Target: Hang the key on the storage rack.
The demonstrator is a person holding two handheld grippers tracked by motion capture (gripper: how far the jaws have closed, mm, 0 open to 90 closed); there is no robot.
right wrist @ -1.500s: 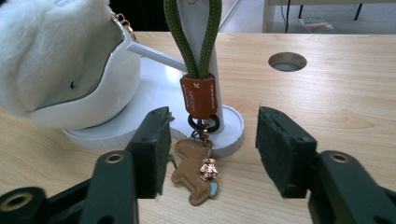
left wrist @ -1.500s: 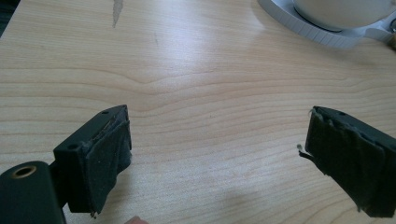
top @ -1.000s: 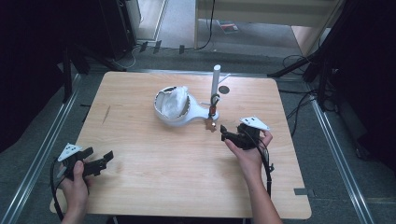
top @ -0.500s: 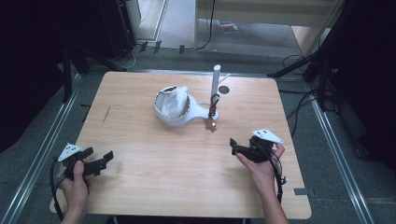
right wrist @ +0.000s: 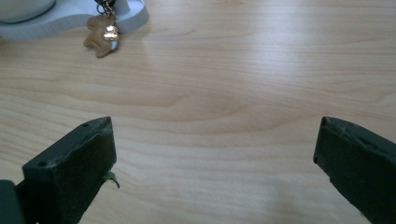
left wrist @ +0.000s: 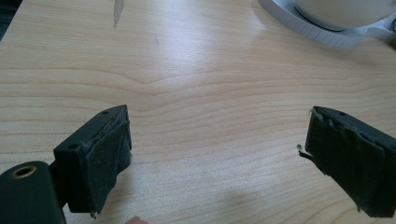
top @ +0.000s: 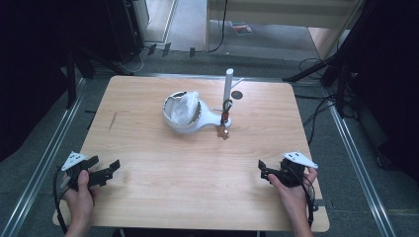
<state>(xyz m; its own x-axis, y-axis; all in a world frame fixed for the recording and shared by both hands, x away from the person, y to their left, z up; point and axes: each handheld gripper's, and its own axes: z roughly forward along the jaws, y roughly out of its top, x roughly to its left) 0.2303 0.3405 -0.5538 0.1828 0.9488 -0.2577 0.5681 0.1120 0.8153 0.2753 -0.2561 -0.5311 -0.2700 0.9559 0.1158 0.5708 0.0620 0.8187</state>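
Note:
A white bowl [top: 181,109] with crumpled white stuff inside sits on a white stand [top: 210,118] at the table's middle back. A white upright post [top: 228,86] rises from the stand's right end, with a dark cord looped on it and a small brown charm [top: 223,132] lying on the wood below. The charm [right wrist: 101,35] lies far ahead of my right gripper [right wrist: 212,172]. My left gripper [top: 104,171] rests open near the front left edge; my right gripper [top: 263,171] is open near the front right. Both hold nothing.
The wooden table [top: 148,163] has a pale scratch [top: 112,120] at its left. A small dark disc [top: 237,95] lies behind the post. Metal rails [top: 44,163] run along both table sides, and cables lie on the floor beyond.
My right gripper has drawn back from beside the stand toward the front right of the table, away from the charm. The left gripper has stayed put.

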